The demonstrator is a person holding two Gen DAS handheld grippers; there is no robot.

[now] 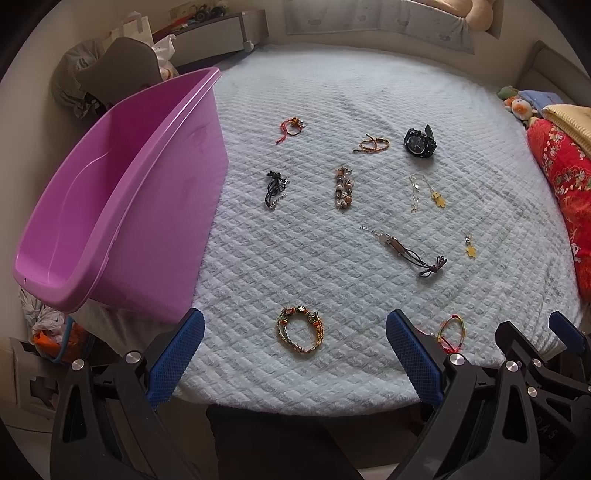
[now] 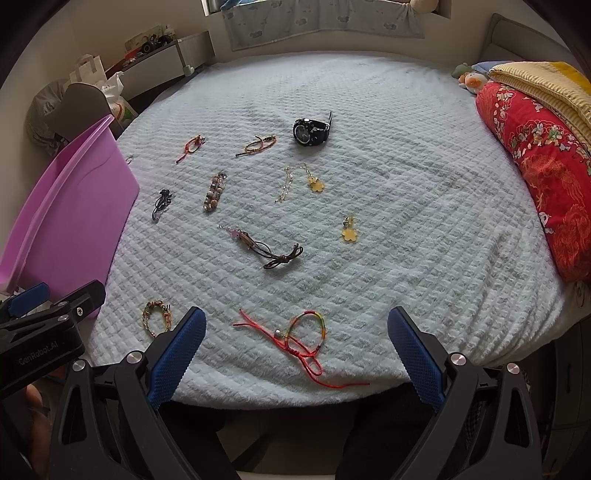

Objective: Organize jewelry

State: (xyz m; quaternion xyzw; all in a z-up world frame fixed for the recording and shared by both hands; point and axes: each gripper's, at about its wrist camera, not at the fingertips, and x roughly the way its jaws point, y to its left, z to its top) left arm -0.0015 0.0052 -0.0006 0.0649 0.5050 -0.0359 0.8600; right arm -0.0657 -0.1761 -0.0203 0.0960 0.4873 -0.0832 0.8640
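Observation:
Several pieces of jewelry lie spread on a pale blue quilted bed point(image 1: 332, 92). A beaded green-and-gold bracelet point(image 1: 300, 329) lies between the fingers of my open, empty left gripper point(image 1: 295, 354). A red cord bracelet point(image 2: 304, 341) lies between the fingers of my open, empty right gripper point(image 2: 295, 354). Farther out are a black watch point(image 1: 420, 143), a brown leather bracelet point(image 1: 404, 250), a bead bracelet point(image 1: 342, 188), a black cord piece point(image 1: 274, 187) and yellow flower charms point(image 1: 470, 250). An empty purple plastic bin point(image 1: 110, 206) stands at the bed's left edge.
A red floral pillow point(image 2: 546, 177) and a yellow blanket point(image 2: 546, 88) lie along the right side with soft toys point(image 2: 469, 79). A chair with clothes point(image 1: 99, 74) and bags stand left of the bin. A shelf point(image 1: 221, 33) stands against the far wall.

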